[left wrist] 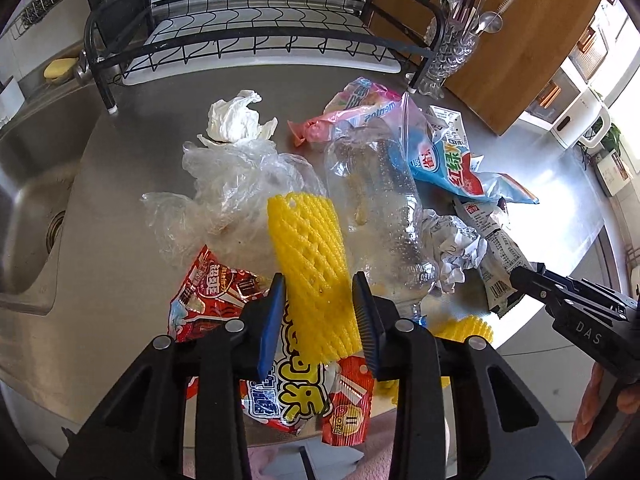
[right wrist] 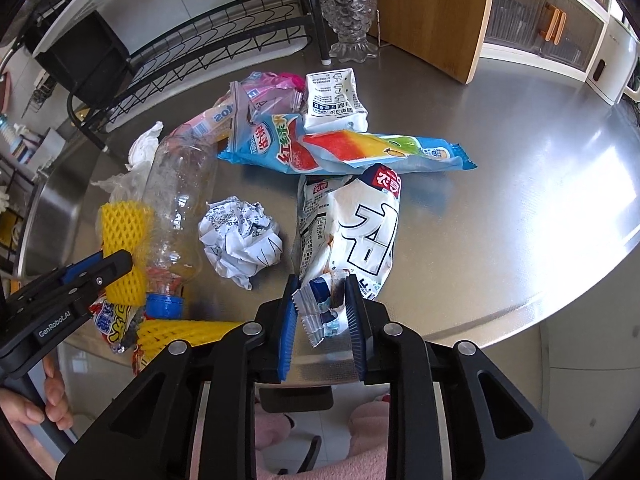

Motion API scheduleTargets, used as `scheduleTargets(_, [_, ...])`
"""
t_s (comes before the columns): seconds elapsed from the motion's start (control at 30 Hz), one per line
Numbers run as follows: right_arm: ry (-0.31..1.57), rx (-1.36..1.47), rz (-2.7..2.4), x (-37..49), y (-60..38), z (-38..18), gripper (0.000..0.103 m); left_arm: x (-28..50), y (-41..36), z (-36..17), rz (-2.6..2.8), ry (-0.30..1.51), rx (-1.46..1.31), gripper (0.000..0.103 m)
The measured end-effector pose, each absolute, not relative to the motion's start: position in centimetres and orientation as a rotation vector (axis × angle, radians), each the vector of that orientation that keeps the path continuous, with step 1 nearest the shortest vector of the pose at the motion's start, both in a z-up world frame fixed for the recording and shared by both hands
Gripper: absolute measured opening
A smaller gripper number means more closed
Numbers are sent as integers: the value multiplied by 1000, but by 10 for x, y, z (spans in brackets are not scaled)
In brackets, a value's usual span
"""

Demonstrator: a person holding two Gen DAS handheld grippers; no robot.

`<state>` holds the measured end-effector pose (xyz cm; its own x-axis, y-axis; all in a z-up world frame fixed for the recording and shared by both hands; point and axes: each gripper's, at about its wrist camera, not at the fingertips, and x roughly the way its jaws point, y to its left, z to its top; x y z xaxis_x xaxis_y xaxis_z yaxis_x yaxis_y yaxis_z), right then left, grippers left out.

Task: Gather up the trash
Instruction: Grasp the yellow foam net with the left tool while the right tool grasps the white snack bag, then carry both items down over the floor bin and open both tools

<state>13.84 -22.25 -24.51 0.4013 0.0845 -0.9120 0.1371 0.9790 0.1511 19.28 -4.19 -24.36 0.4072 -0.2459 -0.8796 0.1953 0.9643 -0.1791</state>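
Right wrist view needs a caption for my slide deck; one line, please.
Right gripper straddles the torn end of a white snack wrapper on the steel counter, beside a crumpled paper ball.
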Motion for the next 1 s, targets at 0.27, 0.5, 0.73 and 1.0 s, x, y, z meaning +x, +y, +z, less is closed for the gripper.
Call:
scheduleTargets(0.27, [1122, 198, -43, 135, -218, -230, 12, 187, -42, -229, -270, 1080, -42, 9])
scheduleTargets(0.5, [1062, 193, -37, 119, -214, -201, 12, 165, -35, -196, -244, 1013, -33, 9])
scheduleTargets(0.73, [989, 169, 10, 77, -194, -166, 12, 114, -25, -161, -236, 934, -35, 9])
scheduleTargets(1.0, [934, 154, 128, 1, -160, -164, 12, 28, -6, -165, -227, 881, -52, 9])
